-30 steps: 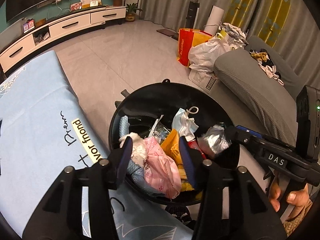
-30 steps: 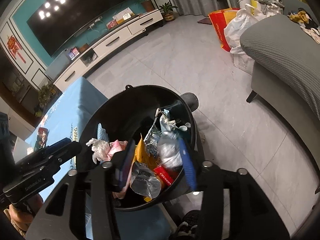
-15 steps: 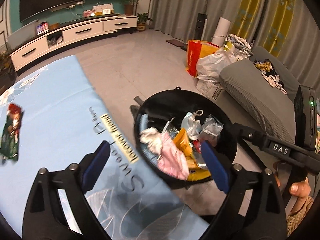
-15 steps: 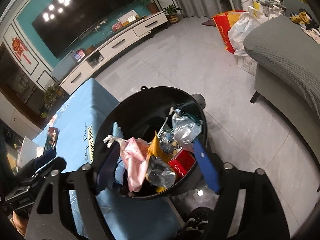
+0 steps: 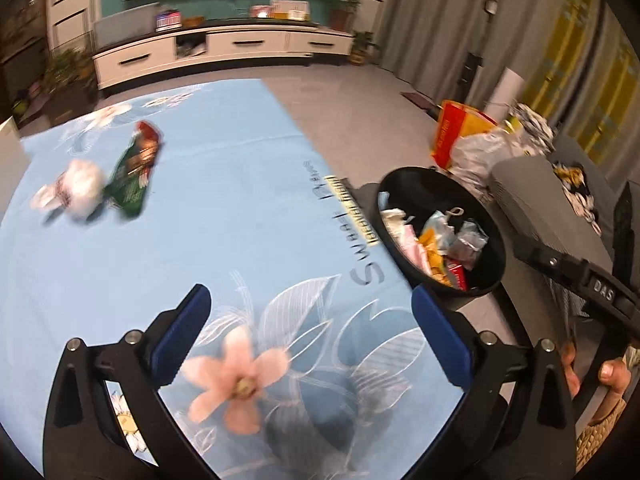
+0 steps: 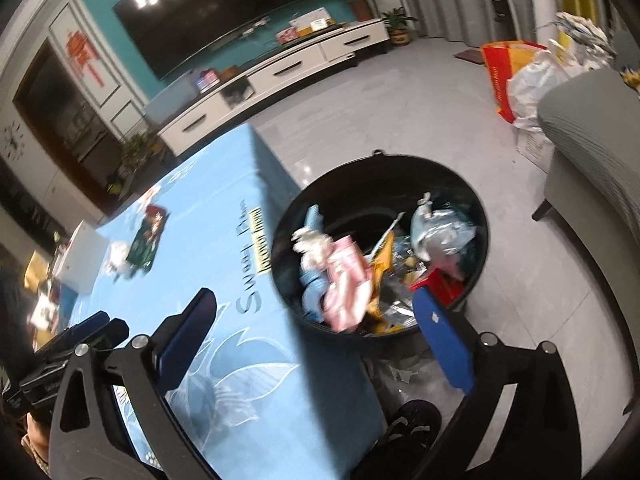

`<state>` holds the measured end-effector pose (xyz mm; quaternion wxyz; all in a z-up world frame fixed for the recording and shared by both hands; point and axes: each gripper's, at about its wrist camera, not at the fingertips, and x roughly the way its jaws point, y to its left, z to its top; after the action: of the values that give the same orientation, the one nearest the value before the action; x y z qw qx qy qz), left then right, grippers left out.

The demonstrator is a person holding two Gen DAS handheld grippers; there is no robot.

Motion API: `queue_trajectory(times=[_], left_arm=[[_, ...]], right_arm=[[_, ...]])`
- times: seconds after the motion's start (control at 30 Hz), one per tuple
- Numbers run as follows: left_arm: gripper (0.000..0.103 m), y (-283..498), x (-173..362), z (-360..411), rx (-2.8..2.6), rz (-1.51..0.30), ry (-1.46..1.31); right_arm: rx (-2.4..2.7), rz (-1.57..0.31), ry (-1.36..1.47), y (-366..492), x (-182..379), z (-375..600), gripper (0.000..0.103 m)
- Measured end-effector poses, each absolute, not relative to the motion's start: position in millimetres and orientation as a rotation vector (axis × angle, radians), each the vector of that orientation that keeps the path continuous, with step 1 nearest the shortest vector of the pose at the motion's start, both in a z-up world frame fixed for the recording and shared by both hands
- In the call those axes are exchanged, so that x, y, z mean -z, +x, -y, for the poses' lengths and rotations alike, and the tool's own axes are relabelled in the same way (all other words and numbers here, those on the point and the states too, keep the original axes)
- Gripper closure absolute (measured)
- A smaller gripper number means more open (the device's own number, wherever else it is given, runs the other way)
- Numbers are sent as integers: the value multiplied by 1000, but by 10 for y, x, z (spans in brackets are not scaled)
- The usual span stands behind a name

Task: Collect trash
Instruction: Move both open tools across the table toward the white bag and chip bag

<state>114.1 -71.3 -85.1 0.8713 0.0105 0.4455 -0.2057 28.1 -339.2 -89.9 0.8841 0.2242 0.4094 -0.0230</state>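
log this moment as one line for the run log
left gripper: open, empty | right gripper: open, empty | bin: part full | table: green wrapper, white wad

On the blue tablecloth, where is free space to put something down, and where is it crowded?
Free: tablecloth between the green wrapper and the black bin. Crowded: wrapper beside white tissue, and the bin's trash.

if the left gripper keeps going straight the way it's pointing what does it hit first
Most likely the blue floral tablecloth: the open left gripper points down over bare cloth. The green wrapper and white tissue lie farther off to its left.
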Motion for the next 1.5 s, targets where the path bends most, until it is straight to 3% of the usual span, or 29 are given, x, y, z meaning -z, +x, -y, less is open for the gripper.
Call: queue_trajectory(times=[0.5, 1.5], left_arm=[[3, 939, 1052, -232, 295, -973, -130], [3, 546, 1551, -1921, 55, -967, -498]], right_arm=[[-76, -903, 376, 421, 754, 2621, 6], [-300, -1089, 170, 932, 1013, 957, 6]])
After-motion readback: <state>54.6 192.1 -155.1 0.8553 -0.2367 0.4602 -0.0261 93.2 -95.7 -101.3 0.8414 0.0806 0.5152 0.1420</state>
